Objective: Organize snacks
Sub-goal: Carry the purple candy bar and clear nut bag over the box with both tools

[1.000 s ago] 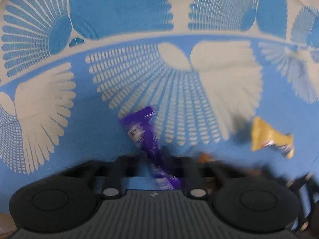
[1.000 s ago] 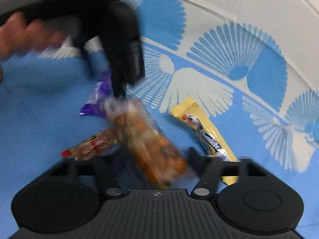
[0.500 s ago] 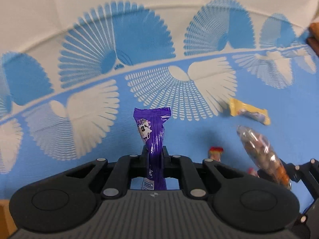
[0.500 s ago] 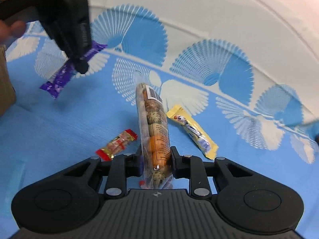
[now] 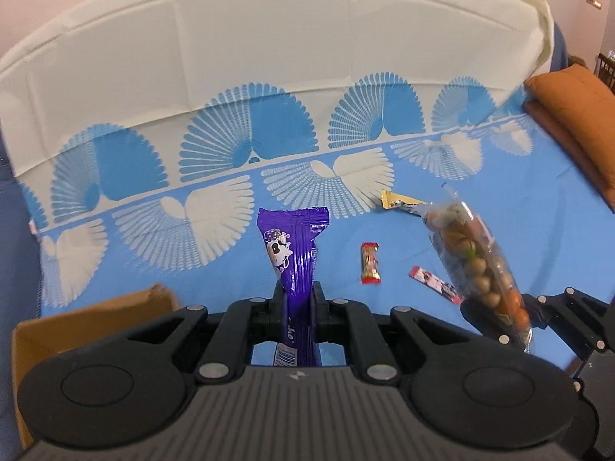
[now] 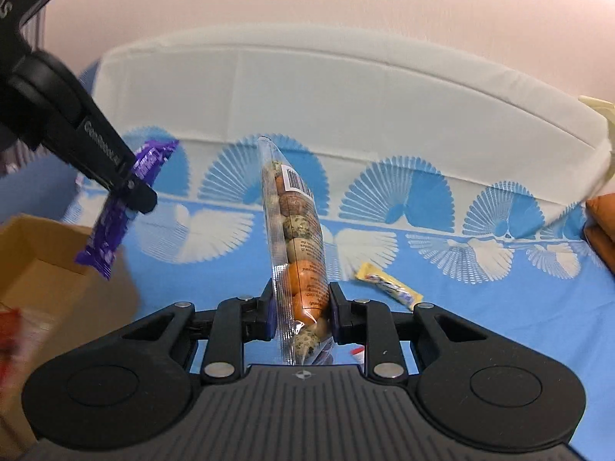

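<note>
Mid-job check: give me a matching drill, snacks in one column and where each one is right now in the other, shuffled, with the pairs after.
Things:
1. purple bar
2. nut bag
3. yellow bar
4. red candy

Places:
A. lying on the blue cloth, by the white fan print
B. clamped in the right gripper
C. lying on the cloth between the two held snacks, as the left wrist view shows it
D. clamped in the left gripper

Pairs: 1-D, 2-B, 3-A, 4-C
</note>
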